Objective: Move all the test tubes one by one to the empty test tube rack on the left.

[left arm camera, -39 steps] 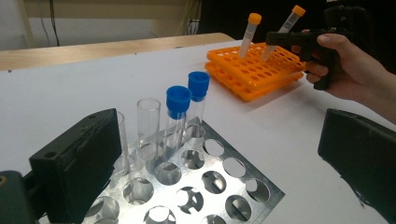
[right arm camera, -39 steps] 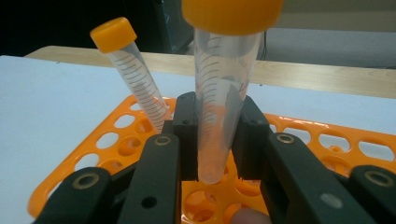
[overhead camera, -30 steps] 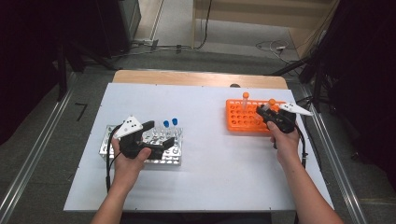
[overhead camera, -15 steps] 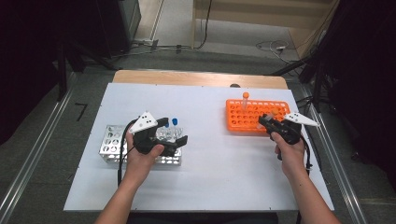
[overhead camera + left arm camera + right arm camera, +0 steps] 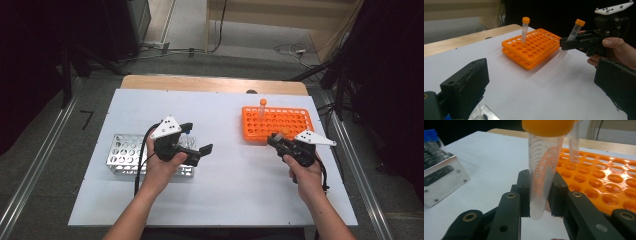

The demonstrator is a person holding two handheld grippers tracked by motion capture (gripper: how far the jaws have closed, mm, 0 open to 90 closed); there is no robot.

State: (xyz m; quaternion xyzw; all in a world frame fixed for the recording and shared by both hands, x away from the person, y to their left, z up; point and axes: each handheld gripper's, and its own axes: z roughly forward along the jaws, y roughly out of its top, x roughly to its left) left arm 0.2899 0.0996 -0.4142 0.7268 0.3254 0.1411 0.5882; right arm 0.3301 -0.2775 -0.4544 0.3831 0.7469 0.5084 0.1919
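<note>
Right gripper (image 5: pixel 276 140): jaws clamped on an orange-capped tube (image 5: pixel 543 167), pads pressing both sides of its lower half.
Tube position: held above the white table (image 5: pixel 235 195), just beside the near edge of the orange rack (image 5: pixel 295 131), touching neither.
Tube axis: long axis close to upright, tilted a little in the left gripper view (image 5: pixel 572 37); orange cap up, rounded tip down.
Second tube (image 5: pixel 524 29): stands upright in a hole on the far side of the orange rack (image 5: pixel 536 48), cap up.
Left gripper (image 5: pixel 195 140): jaws spread wide with nothing between them, hovering over the right end of the metal rack (image 5: pixel 122 155).
Hard to make out: held tube is a small orange speck among black jaws in the high view; its cap is cut off by the top edge in the right gripper view.
Hidden: right end of the metal rack lies under the left hand (image 5: pixel 162 167); blue caps (image 5: pixel 431 134) at the right gripper view's left edge are blurred.
</note>
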